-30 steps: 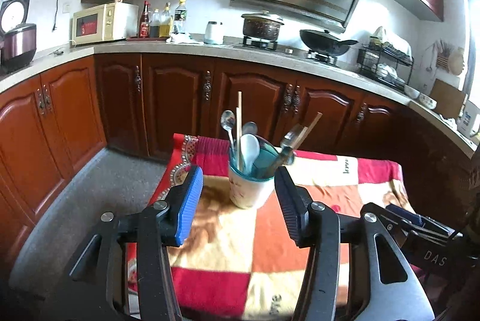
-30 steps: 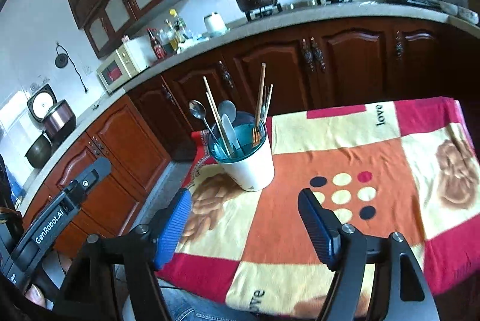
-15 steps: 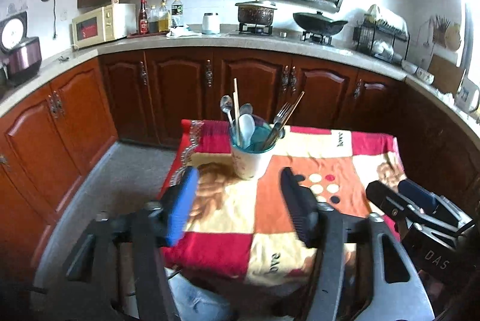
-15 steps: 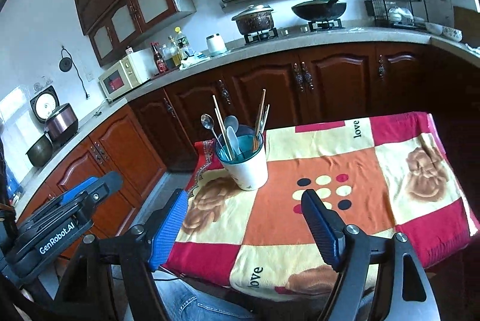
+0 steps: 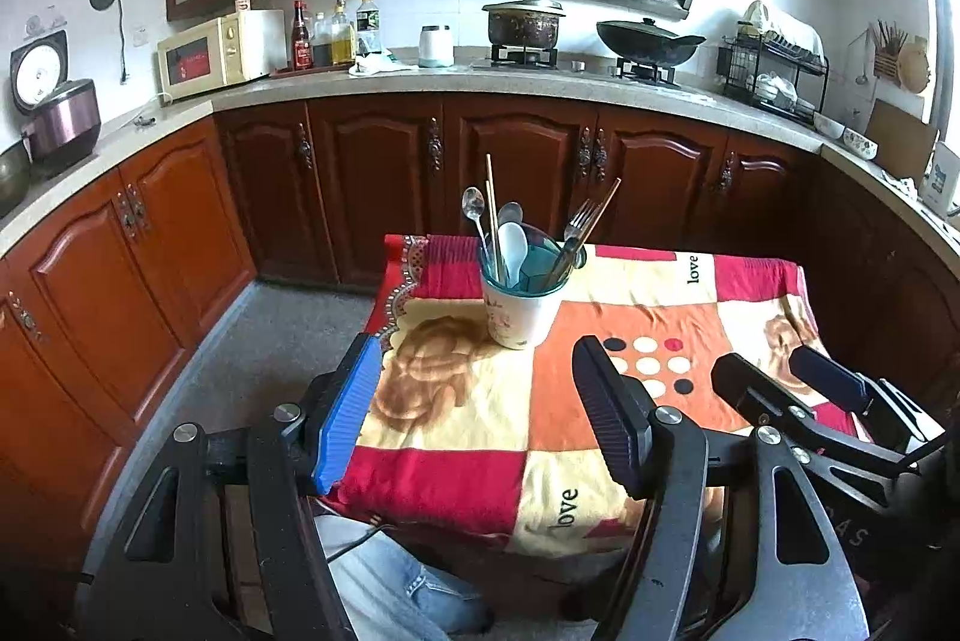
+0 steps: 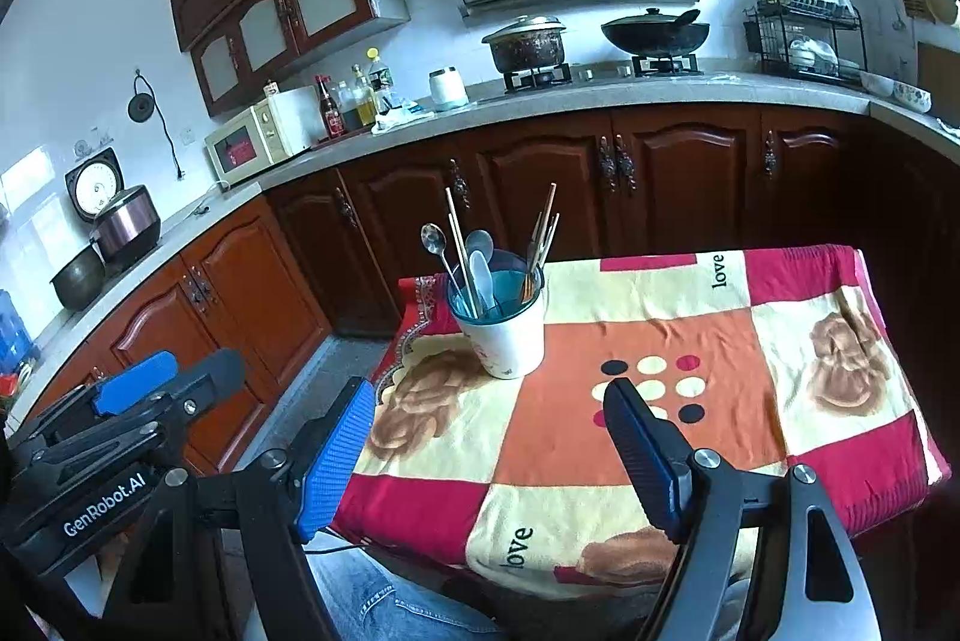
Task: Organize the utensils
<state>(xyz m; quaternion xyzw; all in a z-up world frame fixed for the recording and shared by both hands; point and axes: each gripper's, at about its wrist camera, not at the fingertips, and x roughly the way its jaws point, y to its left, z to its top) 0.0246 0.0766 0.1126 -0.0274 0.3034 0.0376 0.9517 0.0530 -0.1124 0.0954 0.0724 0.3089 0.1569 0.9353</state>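
Left wrist view, from left to right. The left claw (image 5: 474, 383) hangs wide and empty over the near edge of the table (image 5: 456, 485), which is covered with a red, orange and cream patchwork cloth (image 5: 600, 317). At about twelve o'clock from the claw stands a white cup (image 5: 521, 308) with a teal lining. It holds a steel spoon (image 5: 474, 209), chopsticks (image 5: 492, 203), a white spoon (image 5: 513, 245) and a fork (image 5: 579, 221), all leaning outward. At three o'clock the right claw (image 5: 780, 371) appears, also spread wide and holding nothing.

Likely risks: the cup sits near the far left corner, so a nudge could tip it off the table. Pinching one leaning handle may drag its neighbours out, and the loose cloth could slide.
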